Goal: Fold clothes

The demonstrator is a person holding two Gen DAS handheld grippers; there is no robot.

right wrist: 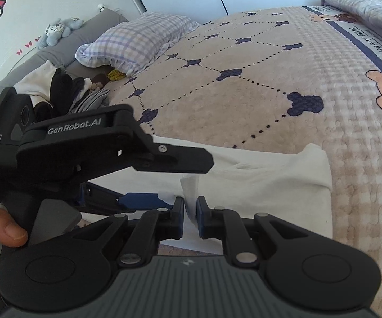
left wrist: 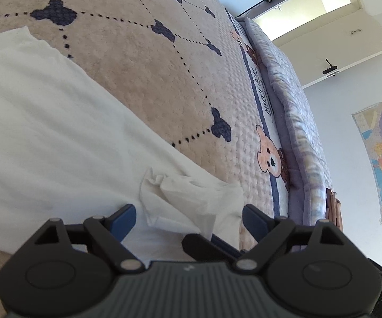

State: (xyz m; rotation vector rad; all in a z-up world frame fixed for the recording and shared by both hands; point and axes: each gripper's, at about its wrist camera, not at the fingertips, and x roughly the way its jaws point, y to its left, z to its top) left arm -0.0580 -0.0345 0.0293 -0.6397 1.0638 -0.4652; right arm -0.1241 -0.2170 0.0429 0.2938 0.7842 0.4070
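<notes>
A white garment (left wrist: pixel 45 122) lies flat on the bed. A bunched corner of the white garment (left wrist: pixel 191 196) rises between the blue pads of my left gripper (left wrist: pixel 189 216), whose jaws stand wide apart around it. My right gripper (right wrist: pixel 190 205) is shut on a fold of the same white garment (right wrist: pixel 265 188) near its edge. My left gripper (right wrist: pixel 161 182) also shows in the right wrist view, just to the left, open with one finger above the cloth and one below.
The bed carries a beige quilt (right wrist: pixel 243 100) with navy bear shapes. A checked pillow (right wrist: pixel 135 39), a pile of dark clothes (right wrist: pixel 66 92) and a plush toy (right wrist: pixel 58 30) lie at the headboard. A rolled blanket (left wrist: pixel 296 122) lines the far edge.
</notes>
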